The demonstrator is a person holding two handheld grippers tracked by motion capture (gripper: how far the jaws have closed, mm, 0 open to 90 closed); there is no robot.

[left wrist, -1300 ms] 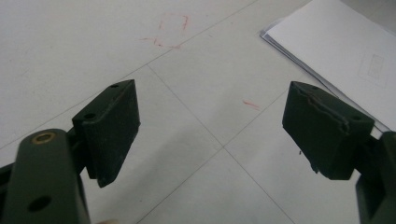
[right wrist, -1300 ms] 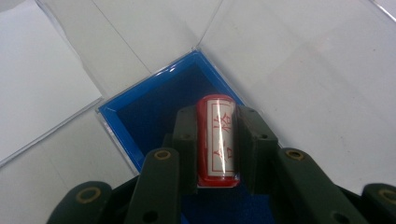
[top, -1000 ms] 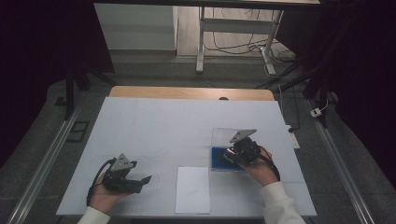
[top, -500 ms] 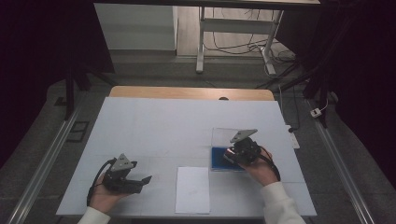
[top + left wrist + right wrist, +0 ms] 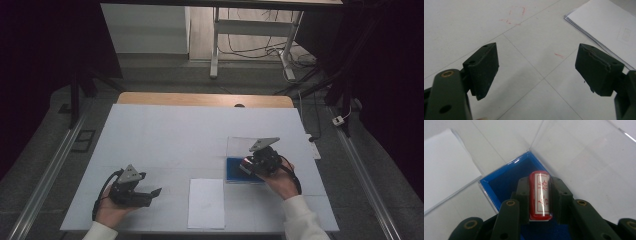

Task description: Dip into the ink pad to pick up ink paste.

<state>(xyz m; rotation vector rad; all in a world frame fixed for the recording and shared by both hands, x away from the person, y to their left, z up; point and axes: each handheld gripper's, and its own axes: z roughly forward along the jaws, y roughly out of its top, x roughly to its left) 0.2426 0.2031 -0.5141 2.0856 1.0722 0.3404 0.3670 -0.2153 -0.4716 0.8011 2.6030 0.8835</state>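
Nearest, the left gripper [image 5: 156, 192] rests on the table [image 5: 165, 135] with jaws spread wide around nothing, beside the sheet of paper [image 5: 206, 202]. Farther on, the right gripper [image 5: 541, 198] is clamped on a red stamp [image 5: 540, 195] over the blue tray [image 5: 506, 178] of a clear-lidded box; bare tabletop stretches beyond.

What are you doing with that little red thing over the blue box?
A person holds a gripper in each hand at a white table. The right gripper is shut on a small red stamp with red characters on its label, holding it over an open blue box whose clear lid lies flat behind it. The left gripper is open with nothing between its jaws, near a sheet of white paper.
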